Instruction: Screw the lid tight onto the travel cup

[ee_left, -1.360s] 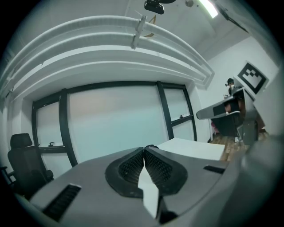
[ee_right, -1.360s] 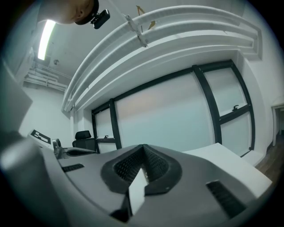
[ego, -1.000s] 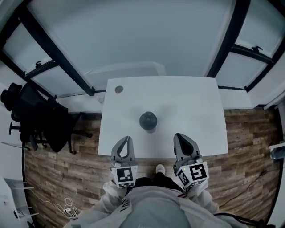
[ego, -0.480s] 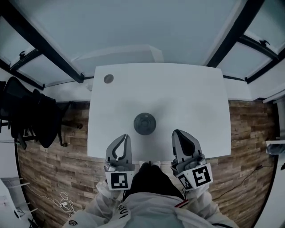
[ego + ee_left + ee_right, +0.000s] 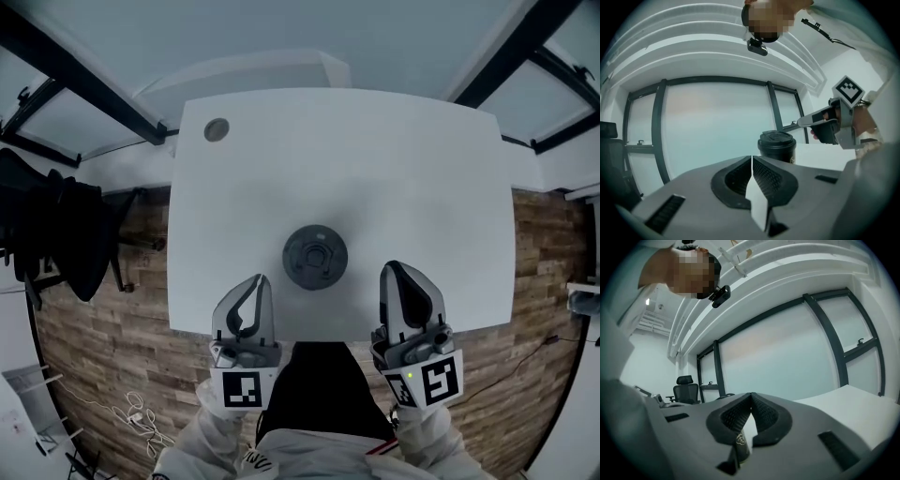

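A dark travel cup (image 5: 315, 257) stands upright on the white table (image 5: 422, 169), near its front edge, with its black lid (image 5: 776, 138) sitting on top. My left gripper (image 5: 257, 281) hovers at the front edge, left of the cup and apart from it, jaws shut and empty. My right gripper (image 5: 395, 269) hovers right of the cup, also shut and empty. In the left gripper view the cup (image 5: 778, 149) shows just past the shut jaws (image 5: 752, 157), with the right gripper (image 5: 820, 123) beyond. The right gripper view shows shut jaws (image 5: 751, 394) pointing at the windows.
A round cable hole (image 5: 217, 129) sits in the table's far left corner. A black office chair (image 5: 56, 225) stands to the left on the wood floor (image 5: 103, 347). Dark-framed windows (image 5: 661, 126) lie behind the table. Cables (image 5: 131, 412) lie on the floor at lower left.
The head view has shifted closer over the table, so the cup and tabletop look larger. Both grippers stay shut beside the cup at the front edge.
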The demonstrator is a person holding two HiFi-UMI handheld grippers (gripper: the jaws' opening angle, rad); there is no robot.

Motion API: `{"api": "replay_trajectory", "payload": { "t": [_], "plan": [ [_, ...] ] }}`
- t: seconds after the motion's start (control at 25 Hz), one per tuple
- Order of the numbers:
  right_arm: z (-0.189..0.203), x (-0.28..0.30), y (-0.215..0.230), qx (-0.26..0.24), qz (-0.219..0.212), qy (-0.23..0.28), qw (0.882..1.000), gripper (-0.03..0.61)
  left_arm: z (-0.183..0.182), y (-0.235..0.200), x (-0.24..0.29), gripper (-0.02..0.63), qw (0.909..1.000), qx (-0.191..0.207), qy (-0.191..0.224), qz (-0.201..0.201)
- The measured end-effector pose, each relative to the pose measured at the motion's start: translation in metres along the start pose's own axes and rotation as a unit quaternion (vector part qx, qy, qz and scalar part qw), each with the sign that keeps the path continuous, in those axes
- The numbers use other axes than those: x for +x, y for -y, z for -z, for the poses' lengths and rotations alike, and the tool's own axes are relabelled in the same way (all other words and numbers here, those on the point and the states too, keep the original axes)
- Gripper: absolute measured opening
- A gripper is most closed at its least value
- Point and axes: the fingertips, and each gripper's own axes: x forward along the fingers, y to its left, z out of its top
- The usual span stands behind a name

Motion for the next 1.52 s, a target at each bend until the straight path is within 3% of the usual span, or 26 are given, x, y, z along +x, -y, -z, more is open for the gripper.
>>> {"api": "replay_trajectory", "payload": {
  "t": [0.16, 0.28, 0.4, 0.68, 1.0, 1.32, 1.52],
  "plan": [
    [0.024, 0.003, 0.003, 0.008, 0.004, -0.01, 1.0, 0.021, 0.01, 0.006, 0.004, 0.015, 0.9991, 0.002, 0.033, 0.026],
    [0.033, 0.004, 0.009, 0.011, 0.01, -0.015, 1.0, 0.021, 0.016, 0.015, 0.008, 0.026, 0.9973, -0.008, 0.032, 0.066],
    [0.039, 0.002, 0.013, 0.015, 0.016, -0.021, 1.0, 0.021, 0.022, 0.027, 0.01, 0.22, 0.9928, -0.017, 0.023, 0.116],
    [0.048, 0.007, 0.016, 0.013, 0.01, -0.029, 0.999, 0.021, 0.029, 0.054, 0.035, 0.439, 0.9749, -0.016, 0.044, 0.218],
    [0.054, 0.01, 0.019, 0.01, -0.004, -0.03, 0.999, 0.021, 0.039, 0.073, 0.066, 0.448, 0.9599, 0.013, 0.051, 0.275],
    [0.057, 0.011, 0.02, 0.017, -0.008, -0.029, 0.999, 0.021, 0.04, 0.08, 0.077, 0.442, 0.9542, 0.022, 0.054, 0.294],
    [0.058, 0.011, 0.017, 0.03, -0.012, -0.026, 0.999, 0.021, 0.041, 0.083, 0.077, 0.393, 0.9515, 0.021, 0.056, 0.302]
  ]
}}
